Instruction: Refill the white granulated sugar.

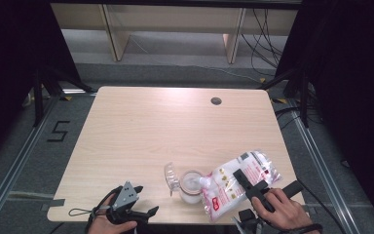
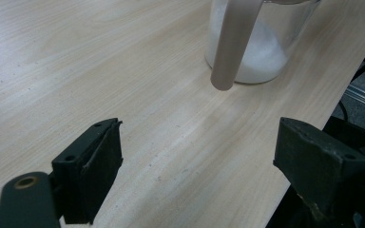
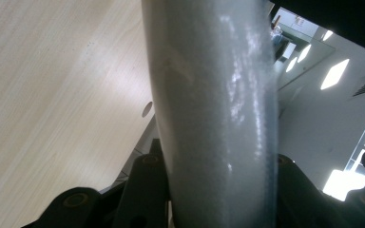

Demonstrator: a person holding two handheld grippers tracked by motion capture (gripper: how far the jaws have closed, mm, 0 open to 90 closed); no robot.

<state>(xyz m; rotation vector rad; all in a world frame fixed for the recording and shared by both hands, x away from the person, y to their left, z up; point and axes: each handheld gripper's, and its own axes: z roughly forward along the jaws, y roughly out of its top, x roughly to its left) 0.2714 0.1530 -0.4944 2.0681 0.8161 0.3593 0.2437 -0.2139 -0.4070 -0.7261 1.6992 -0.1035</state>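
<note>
A glass jar (image 1: 191, 187) with white powder in its bottom stands near the table's front edge, its hinged lid (image 1: 170, 176) swung open to the left. A clear bag (image 1: 229, 183) of white grains with red print is tilted, one corner at the jar's mouth. My right gripper (image 1: 247, 181) is shut on that bag, and in the right gripper view the bag (image 3: 214, 104) is pinched in the right gripper (image 3: 214, 190). My left gripper (image 1: 146, 200) stands open left of the jar, holding nothing. In the left gripper view the jar (image 2: 261, 52) is ahead of the left gripper (image 2: 197, 156).
The wooden table (image 1: 151, 126) has a round cable hole (image 1: 216, 101) at the back right. The jar's lid (image 2: 230, 42) hangs down in front of the glass. The table's front edge (image 2: 304, 114) runs close beside the left gripper. Black curtains flank the table.
</note>
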